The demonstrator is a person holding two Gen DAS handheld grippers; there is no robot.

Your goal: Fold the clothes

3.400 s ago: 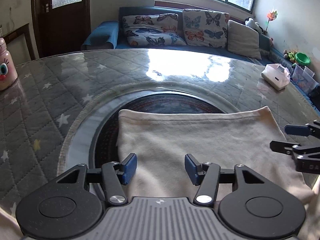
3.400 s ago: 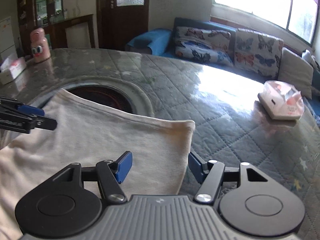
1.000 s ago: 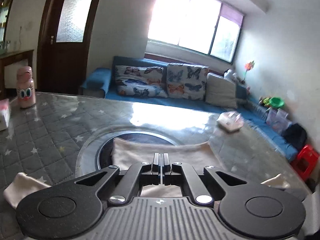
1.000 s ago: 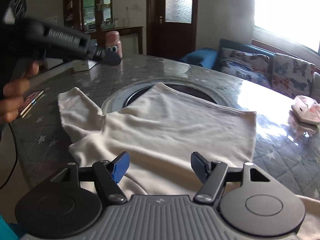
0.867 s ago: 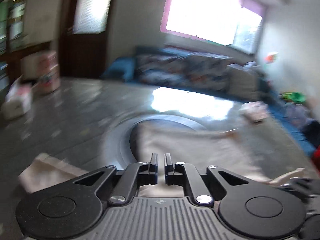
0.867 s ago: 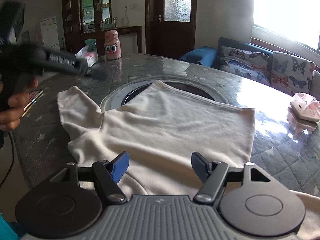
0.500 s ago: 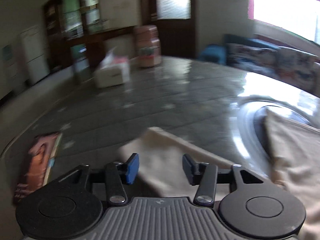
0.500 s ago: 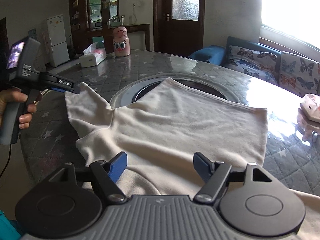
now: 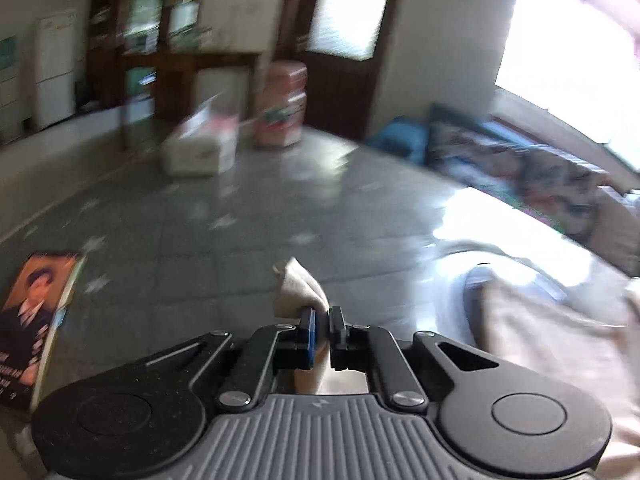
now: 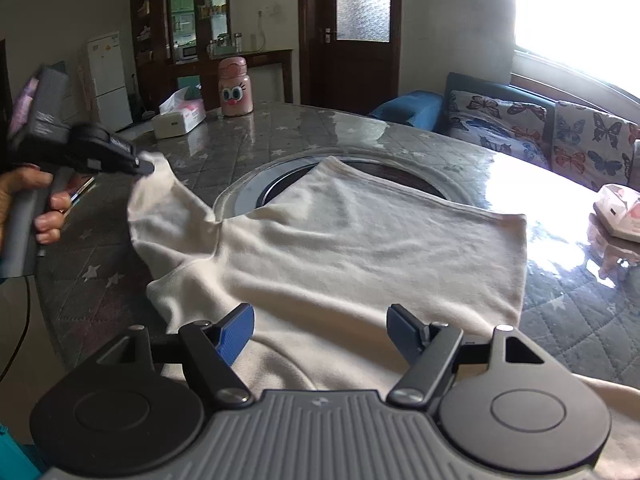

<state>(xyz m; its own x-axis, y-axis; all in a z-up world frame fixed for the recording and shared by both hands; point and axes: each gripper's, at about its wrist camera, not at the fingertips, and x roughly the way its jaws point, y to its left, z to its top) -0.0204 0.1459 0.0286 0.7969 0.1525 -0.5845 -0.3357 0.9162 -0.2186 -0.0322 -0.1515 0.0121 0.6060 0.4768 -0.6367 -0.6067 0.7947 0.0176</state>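
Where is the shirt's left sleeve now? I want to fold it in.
In the right wrist view the sleeve is at the left, lifted off the table, its tip pinched in the left tool, near the tissue box.

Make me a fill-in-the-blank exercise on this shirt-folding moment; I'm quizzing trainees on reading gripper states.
1. The left gripper is shut on the cream T-shirt's ____.
2. The right gripper hangs over the shirt with its jaws ____.
3. The pink bottle stands beside the ____ box.
4. On the table near the left gripper lies a ____.

Missing words: sleeve; open; tissue; magazine
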